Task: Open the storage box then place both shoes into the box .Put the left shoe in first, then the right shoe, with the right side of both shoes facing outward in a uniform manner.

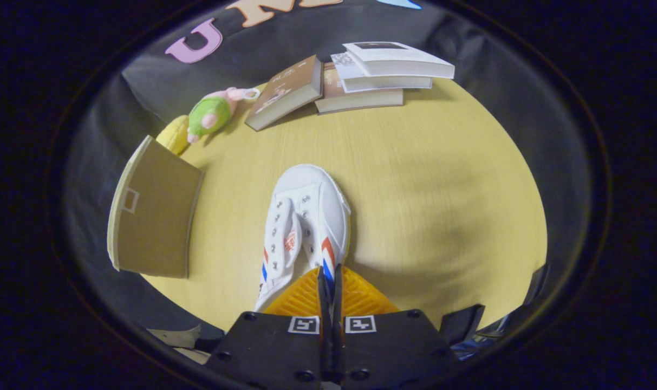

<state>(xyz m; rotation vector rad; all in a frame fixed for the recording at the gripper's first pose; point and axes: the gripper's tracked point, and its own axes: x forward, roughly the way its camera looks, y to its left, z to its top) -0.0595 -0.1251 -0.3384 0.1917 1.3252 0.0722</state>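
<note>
step: carrying a shoe, judged | gripper (pixel 330 281): fingers pinched narrow on the white shoe (pixel 306 227) collar wall | shoe: toe pointing away over the table (pixel 442 189), right of the box flap (pixel 152 216) | next: swing left to box, which shoe unclear

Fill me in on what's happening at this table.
A hand-held gripper has its fingers pressed together on the side wall of a white shoe that points away across the yellow table. The cardboard storage box stands beside it with its flap raised. Books and a plush toy lie beyond.
</note>
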